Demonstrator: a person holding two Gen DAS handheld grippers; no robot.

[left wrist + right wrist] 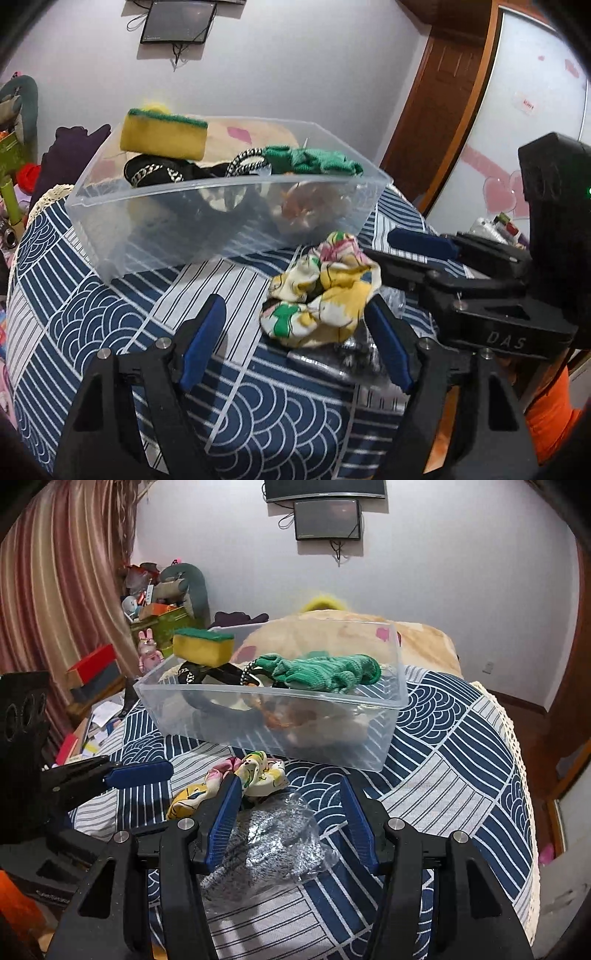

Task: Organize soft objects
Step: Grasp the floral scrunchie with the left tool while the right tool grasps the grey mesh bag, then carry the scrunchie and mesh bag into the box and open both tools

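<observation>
A clear plastic bin point(229, 225) point(376, 749) stands on the blue patterned cloth. It holds a yellow sponge with a green top point(164, 134) point(203, 646), green knit gloves point(314, 160) point(328, 672) and black straps point(155, 173). A floral yellow scrunchie point(321, 295) point(255, 771) lies in front of the bin. A grey cloth in a clear bag point(269, 845) lies beside it. My left gripper point(295, 339) is open just before the scrunchie. My right gripper point(291, 823) is open around the bagged grey cloth and also shows in the left wrist view point(406, 251).
The table's blue and white cloth point(461, 775) has a lace edge at the right. Boxes, toys and clutter point(155, 620) stand at the far left. A beige blanket point(424, 635) lies behind the bin. A wooden door point(443, 92) is at the right.
</observation>
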